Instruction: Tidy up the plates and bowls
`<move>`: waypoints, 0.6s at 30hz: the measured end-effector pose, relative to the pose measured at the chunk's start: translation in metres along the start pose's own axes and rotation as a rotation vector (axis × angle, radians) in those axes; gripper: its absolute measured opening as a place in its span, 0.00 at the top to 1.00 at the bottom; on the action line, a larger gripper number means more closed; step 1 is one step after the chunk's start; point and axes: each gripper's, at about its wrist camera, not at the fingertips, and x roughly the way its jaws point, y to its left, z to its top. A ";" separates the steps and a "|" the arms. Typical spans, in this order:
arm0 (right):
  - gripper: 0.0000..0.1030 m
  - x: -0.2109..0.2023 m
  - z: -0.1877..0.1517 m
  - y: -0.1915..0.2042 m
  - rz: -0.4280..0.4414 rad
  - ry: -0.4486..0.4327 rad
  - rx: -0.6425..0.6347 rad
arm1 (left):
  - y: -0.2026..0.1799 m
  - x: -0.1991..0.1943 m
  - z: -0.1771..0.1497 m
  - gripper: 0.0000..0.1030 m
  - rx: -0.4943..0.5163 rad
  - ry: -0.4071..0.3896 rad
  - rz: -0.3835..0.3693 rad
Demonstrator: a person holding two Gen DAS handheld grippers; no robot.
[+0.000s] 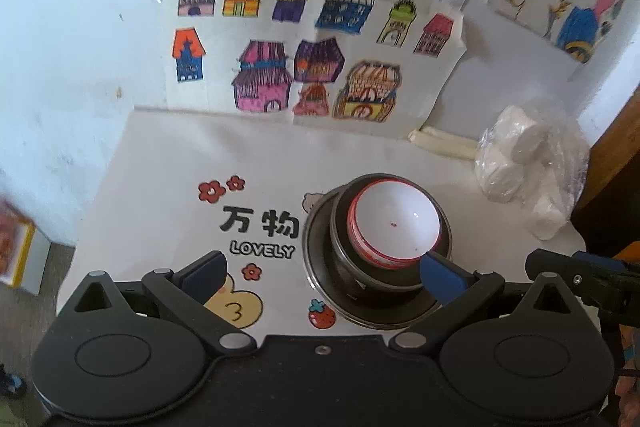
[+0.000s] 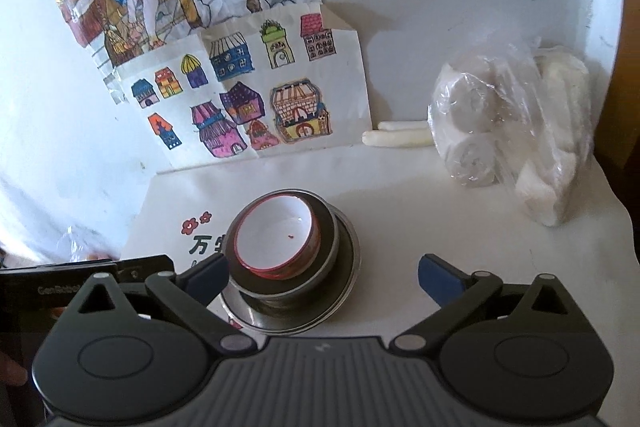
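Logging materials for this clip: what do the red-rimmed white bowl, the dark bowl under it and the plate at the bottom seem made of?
White bowl: likely glazed ceramic or melamine, glossy with a small highlight; can't tell which. Dark bowl: probably metal, with a dull grey sheen on its rim. Plate: looks like stainless steel, with silvery, reflective rings around the rim.

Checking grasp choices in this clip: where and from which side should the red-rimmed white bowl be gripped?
Probably by its rim. The red-rimmed white bowl sits upright, nested in a dark bowl on a metal plate, so its walls are mostly hidden. Only the lip stands proud; come from above, one finger inside, one outside.
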 end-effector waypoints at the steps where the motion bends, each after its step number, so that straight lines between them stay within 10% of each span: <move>1: 0.00 -0.004 -0.004 0.003 -0.005 -0.015 0.005 | 0.003 -0.004 -0.002 0.01 0.001 -0.008 -0.009; 18: 0.00 -0.076 -0.067 0.053 -0.109 -0.172 0.050 | 0.038 -0.069 -0.043 0.01 0.111 -0.121 -0.135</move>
